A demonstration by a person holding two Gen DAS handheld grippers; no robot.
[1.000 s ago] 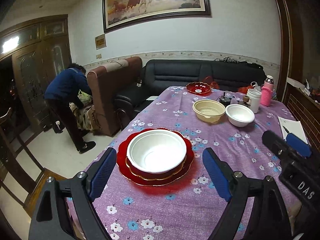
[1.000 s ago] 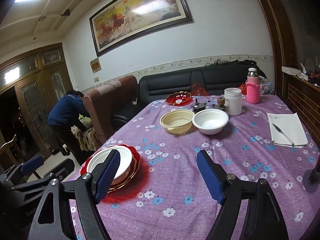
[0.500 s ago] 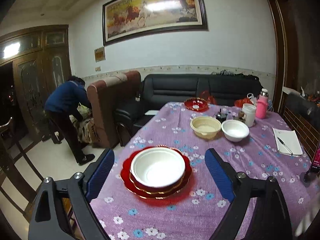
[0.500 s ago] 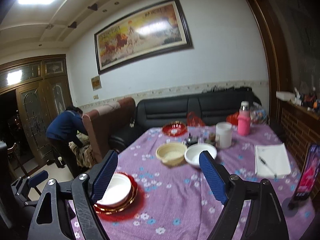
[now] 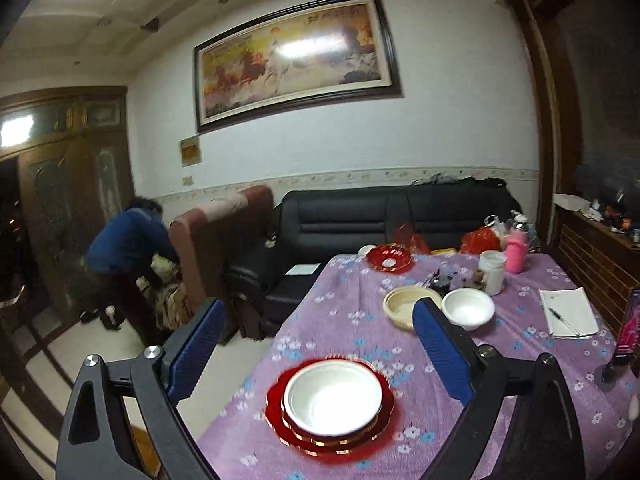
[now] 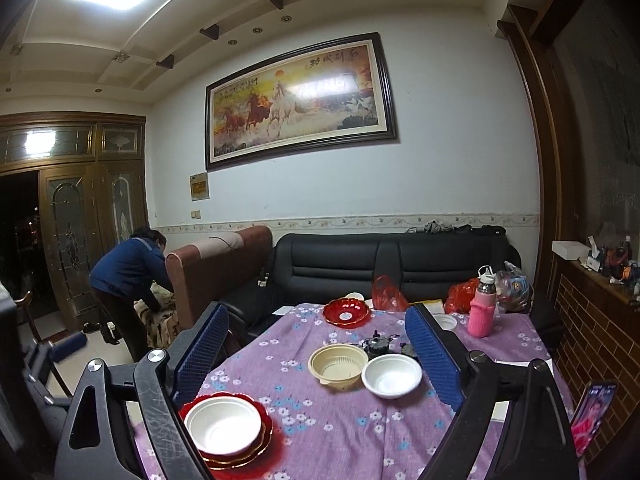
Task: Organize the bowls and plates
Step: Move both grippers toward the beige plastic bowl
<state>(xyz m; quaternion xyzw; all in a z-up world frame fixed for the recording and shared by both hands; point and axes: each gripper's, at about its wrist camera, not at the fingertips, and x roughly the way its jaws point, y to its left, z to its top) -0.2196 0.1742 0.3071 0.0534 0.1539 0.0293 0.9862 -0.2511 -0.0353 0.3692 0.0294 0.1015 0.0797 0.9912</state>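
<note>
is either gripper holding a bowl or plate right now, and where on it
Nothing is held. The left gripper and right gripper both stand open, jaws just widened, with nothing between them. The white bowl sits on the red plates, untouched.

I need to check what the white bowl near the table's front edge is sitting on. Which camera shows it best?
The left wrist view: the white bowl lies large and central between the open tongs, resting on stacked red plates. In the right wrist view the same bowl is smaller, low on the left, partly behind a tong finger.
</note>
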